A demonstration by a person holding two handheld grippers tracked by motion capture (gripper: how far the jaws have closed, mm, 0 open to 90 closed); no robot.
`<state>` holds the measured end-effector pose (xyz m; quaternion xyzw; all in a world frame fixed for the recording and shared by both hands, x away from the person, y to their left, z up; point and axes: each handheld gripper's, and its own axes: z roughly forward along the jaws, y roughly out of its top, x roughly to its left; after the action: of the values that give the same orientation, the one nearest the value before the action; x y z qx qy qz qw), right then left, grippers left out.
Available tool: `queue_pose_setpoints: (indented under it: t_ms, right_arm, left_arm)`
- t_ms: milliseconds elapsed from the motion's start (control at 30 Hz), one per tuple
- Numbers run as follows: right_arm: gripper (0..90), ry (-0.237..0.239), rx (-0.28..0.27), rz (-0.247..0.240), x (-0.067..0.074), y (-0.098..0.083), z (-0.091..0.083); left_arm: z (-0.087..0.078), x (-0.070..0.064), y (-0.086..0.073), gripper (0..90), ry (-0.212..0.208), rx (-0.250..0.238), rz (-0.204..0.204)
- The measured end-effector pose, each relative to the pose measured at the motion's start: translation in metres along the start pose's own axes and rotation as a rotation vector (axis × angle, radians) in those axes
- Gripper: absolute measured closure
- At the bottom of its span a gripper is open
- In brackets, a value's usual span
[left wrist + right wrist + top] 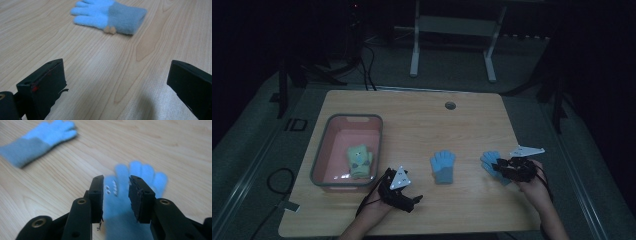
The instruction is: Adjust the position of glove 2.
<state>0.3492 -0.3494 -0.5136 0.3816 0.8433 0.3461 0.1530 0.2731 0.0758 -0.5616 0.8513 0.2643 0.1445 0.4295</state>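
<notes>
Dim room, grey floor; wooden desk (422, 120) bearing all items. Pink basket (319, 155), left: holds one green glove (358, 161), seemingly the collecting bin. Blue glove, centre (443, 166): flat, loose, near edge. Second blue glove (490, 161), right: flat beneath the right gripper (501, 167), jaws part-closed astride it, gap visible, likely about to pinch it. Left gripper (414, 200), near basket: jaws released wide, idle, facing the centre glove.

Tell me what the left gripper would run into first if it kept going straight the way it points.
Probably the blue glove with the grey cuff: it lies ahead of the open left gripper, slightly to the left, with bare tabletop between. Depth is hard to judge.
</notes>
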Motion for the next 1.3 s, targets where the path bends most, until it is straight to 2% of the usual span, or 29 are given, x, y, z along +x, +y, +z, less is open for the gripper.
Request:
queue_pose_setpoints:
  t_ms: [67, 267, 367, 433, 567, 700, 833, 900, 967, 1100, 1200, 1300]
  right_arm:
    - [64.5, -0.013, 0.023, -0.008, -0.006, -0.004, 0.002]
    - [63.4, -0.003, 0.069, 0.011, -0.021, -0.017, 0.013]
    - [64.3, 0.012, 0.057, 0.022, -0.023, -0.021, 0.018]
    - [65.2, 0.006, 0.054, 0.012, -0.022, -0.022, 0.018]
    - [80.6, -0.012, 0.033, 0.028, -0.019, -0.025, 0.019]
    - [84.4, -0.059, 0.009, 0.074, -0.008, -0.027, 0.020]
    - [86.4, -0.118, -0.008, 0.167, 0.001, -0.025, 0.017]
    - [86.7, -0.147, -0.035, 0.206, 0.009, -0.020, 0.013]
    - [86.6, -0.158, -0.084, 0.271, 0.018, -0.015, 0.008]
    - [86.7, -0.235, -0.097, 0.309, 0.038, -0.004, 0.002]
    - [86.6, -0.257, -0.107, 0.359, 0.048, 0.003, 0.001]
    - [86.6, -0.280, -0.103, 0.375, 0.060, 0.007, 0.005]
  left_arm:
    - [0.000, 0.000, 0.000, 2.4, 0.000, 0.000, -0.001]
    - [0.000, 0.000, 0.000, 2.4, 0.001, 0.000, -0.004]
    - [0.001, 0.000, -0.001, 2.4, 0.001, 0.003, -0.004]
    - [0.001, 0.000, -0.001, 2.3, 0.001, 0.004, -0.001]
    - [0.001, -0.001, -0.001, 2.3, 0.002, 0.010, 0.004]
    - [0.001, -0.001, -0.001, 2.3, 0.003, 0.008, 0.003]
    - [0.001, -0.001, 0.000, 2.3, 0.003, 0.003, 0.003]
    - [0.001, -0.001, 0.000, 2.3, 0.005, 0.004, 0.004]
    - [0.001, -0.001, 0.000, 2.3, 0.004, 0.004, 0.005]
    - [0.000, -0.002, 0.000, 2.3, 0.003, -0.001, 0.009]
    - [0.000, -0.001, 0.000, 2.3, 0.003, 0.001, 0.006]
    - [0.000, -0.002, 0.000, 2.3, 0.003, 0.000, 0.007]
